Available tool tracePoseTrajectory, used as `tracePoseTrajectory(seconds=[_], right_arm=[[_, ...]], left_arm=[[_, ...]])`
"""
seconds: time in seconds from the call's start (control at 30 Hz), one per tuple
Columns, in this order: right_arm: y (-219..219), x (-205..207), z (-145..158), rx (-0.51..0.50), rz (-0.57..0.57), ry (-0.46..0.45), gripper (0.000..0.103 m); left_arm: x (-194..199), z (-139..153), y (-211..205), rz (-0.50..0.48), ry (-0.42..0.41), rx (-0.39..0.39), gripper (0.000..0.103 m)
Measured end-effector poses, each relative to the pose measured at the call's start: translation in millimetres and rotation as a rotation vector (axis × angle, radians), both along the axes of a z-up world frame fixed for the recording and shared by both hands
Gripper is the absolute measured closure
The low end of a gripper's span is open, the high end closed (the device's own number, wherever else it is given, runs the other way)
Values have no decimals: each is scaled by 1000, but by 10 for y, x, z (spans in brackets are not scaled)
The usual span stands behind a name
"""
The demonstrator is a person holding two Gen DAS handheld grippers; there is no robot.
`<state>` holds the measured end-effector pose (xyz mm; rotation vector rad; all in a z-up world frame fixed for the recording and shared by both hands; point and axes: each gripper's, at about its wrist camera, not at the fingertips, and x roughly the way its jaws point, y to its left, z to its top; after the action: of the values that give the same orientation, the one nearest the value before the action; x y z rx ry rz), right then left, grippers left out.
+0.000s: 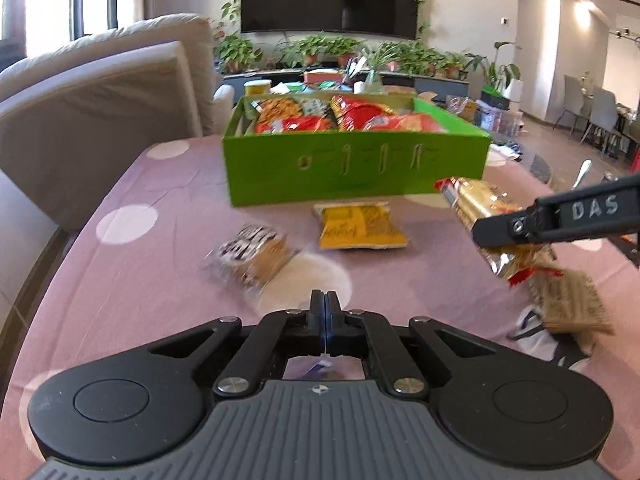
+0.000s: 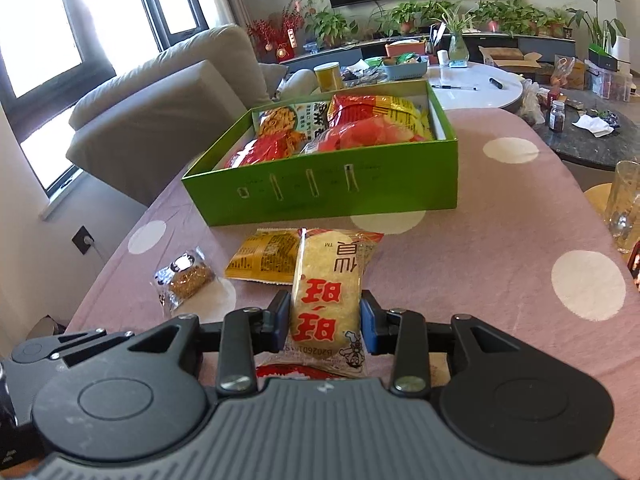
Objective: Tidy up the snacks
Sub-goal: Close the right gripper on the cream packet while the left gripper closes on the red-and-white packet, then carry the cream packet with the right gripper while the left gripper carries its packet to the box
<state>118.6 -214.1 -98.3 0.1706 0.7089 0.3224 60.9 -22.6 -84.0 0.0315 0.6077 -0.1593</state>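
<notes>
Holding a rice cracker packet (image 2: 326, 300) between the pads of my right gripper (image 2: 325, 318), I keep it above the pink tablecloth (image 2: 480, 248), near the green box (image 2: 320, 196). My left gripper (image 1: 325, 300) is fully closed and empty.

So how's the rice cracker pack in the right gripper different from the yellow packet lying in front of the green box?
The rice cracker pack is clamped in the right gripper and lifted off the table; the yellow packet lies flat on the pink tablecloth. The rice cracker pack is clear with red characters; the yellow packet is opaque with dark print. Neither is yet in the green box.
</notes>
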Motion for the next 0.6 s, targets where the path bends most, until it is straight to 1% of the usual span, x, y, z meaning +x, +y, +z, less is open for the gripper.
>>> tracePoseTrajectory(seconds=[0.1, 0.17, 0.2, 0.23, 0.27, 0.3, 0.33, 0.4, 0.43, 0.47, 0.5, 0.53, 0.57, 0.6], right_arm=[[-38, -1, 12, 6, -4, -7, 55], [-56, 0, 13, 9, -3, -8, 56], [-58, -4, 15, 11, 0, -9, 55], [-59, -12, 17, 12, 3, -10, 55], [-55, -17, 17, 13, 6, -11, 55], [-52, -24, 19, 14, 9, -12, 55], [-43, -27, 19, 16, 12, -12, 55], [-27, -39, 20, 17, 19, -12, 55], [-13, -47, 24, 16, 23, -12, 55], [2, -56, 26, 14, 28, -12, 55], [10, -69, 30, 11, 32, -13, 55], [14, -79, 34, 9, 36, -16, 55], [17, -89, 40, 7, 38, -18, 55], [13, -93, 46, 7, 37, -20, 55]], left_arm=[[-96, 108, 38, -18, -4, -9, 102], [-185, 173, 57, -39, 19, 15, 99], [-252, 191, 70, -66, 34, 31, 89], [-308, 193, 74, -89, 48, 48, 70], [-358, 179, 69, -105, 61, 67, 58], [-417, 155, 58, -118, 73, 93, 36], [-468, 130, 41, -123, 77, 118, 31], [-496, 70, 5, -130, 76, 173, 31], [-472, 44, 10, -121, 79, 180, 32], [-440, 20, 26, -107, 92, 171, 36], [-401, 0, 55, -101, 112, 145, 49], [-370, -18, 90, -100, 128, 115, 55], [-360, -17, 119, -95, 129, 92, 57], [-352, -13, 140, -93, 133, 84, 62]])
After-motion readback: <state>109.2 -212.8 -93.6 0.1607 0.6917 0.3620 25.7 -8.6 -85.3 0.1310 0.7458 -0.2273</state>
